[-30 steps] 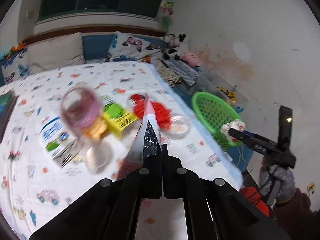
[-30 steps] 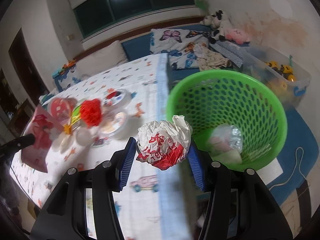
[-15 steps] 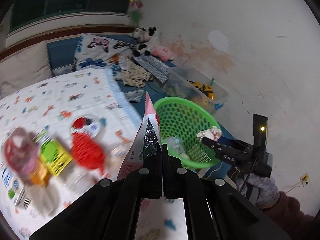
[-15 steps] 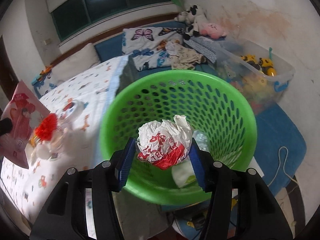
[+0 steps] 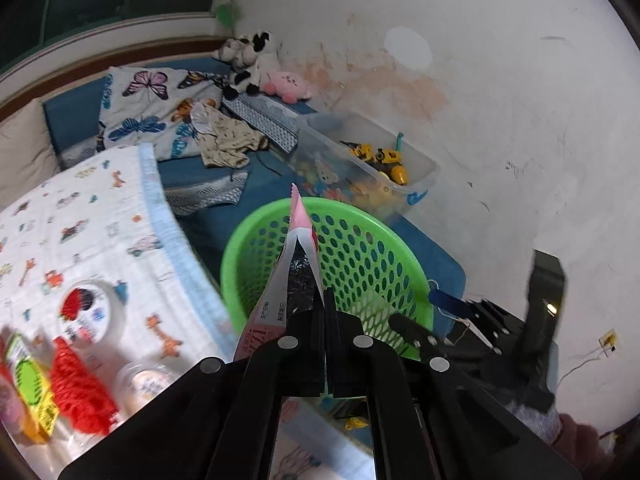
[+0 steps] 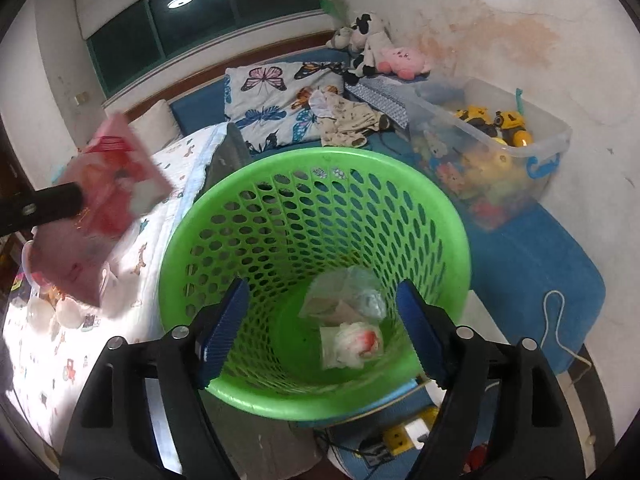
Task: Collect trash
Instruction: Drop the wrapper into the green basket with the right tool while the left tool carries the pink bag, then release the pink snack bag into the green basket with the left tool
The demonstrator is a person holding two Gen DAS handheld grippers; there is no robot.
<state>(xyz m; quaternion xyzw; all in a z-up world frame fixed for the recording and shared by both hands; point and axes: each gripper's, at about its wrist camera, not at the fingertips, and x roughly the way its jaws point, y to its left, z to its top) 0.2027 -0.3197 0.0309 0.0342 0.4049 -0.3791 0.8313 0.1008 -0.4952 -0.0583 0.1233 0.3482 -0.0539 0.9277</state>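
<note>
A green mesh basket (image 6: 320, 157) stands on the floor beside the bed. My right gripper (image 6: 322, 330) hangs over its mouth with the jaws opening and nothing between the blue pads (image 6: 224, 328). A crumpled white-and-red paper ball (image 6: 356, 342) lies at the basket's bottom among other wrappers. My left gripper (image 5: 326, 298) is shut on a pink snack packet (image 5: 298, 240), which stands upright in front of the basket (image 5: 372, 240). In the right wrist view the packet (image 6: 116, 184) appears blurred at the left, over the bed's edge. The right gripper (image 5: 432, 316) shows at the basket's right.
On the patterned sheet (image 5: 100, 216) lie a red net (image 5: 80, 368), a yoghurt cup (image 5: 86, 312) and other litter. A clear box of toys (image 6: 500, 152) stands behind the basket on a blue mat. Pillows and plush toys (image 6: 376, 48) are at the back. A power strip (image 6: 400, 436) lies on the floor.
The right gripper moved over the basket and let go of the paper ball, which now lies inside. The left gripper carried the pink packet from over the litter towards the basket.
</note>
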